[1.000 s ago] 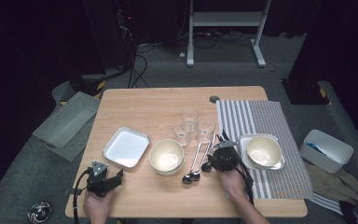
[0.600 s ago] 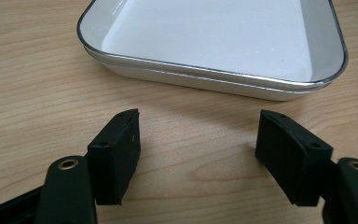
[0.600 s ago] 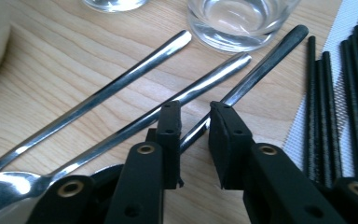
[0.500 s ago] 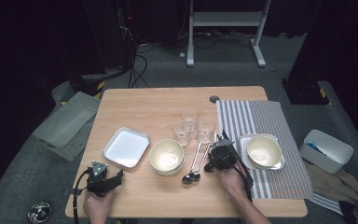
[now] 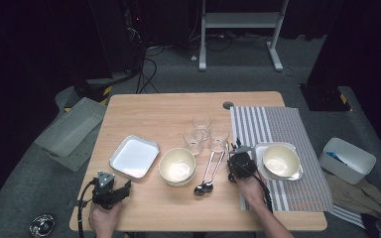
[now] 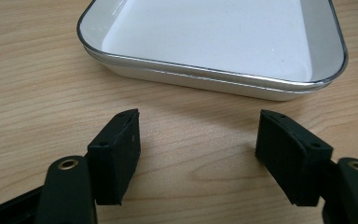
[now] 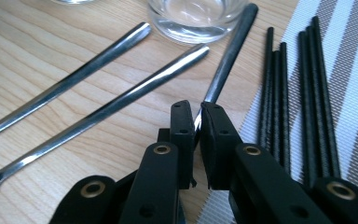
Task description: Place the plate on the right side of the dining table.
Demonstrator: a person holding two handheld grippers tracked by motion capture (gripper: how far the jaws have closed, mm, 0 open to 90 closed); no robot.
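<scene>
The right gripper (image 7: 195,122), its jaws just closing, now clamps a dark-handled utensil (image 7: 228,53) for lifting, while the left gripper (image 6: 198,154) rests spread wide.

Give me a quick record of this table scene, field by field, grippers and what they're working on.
right gripper: jaws just closing, shut on a metal utensil handle beside the black chopsticks
left gripper: open, nothing between the jaws, facing the white tray
spoons: two, lying on the wooden table
glasses: three, behind the spoons
striped mat: holds a bowl on a tray
</scene>
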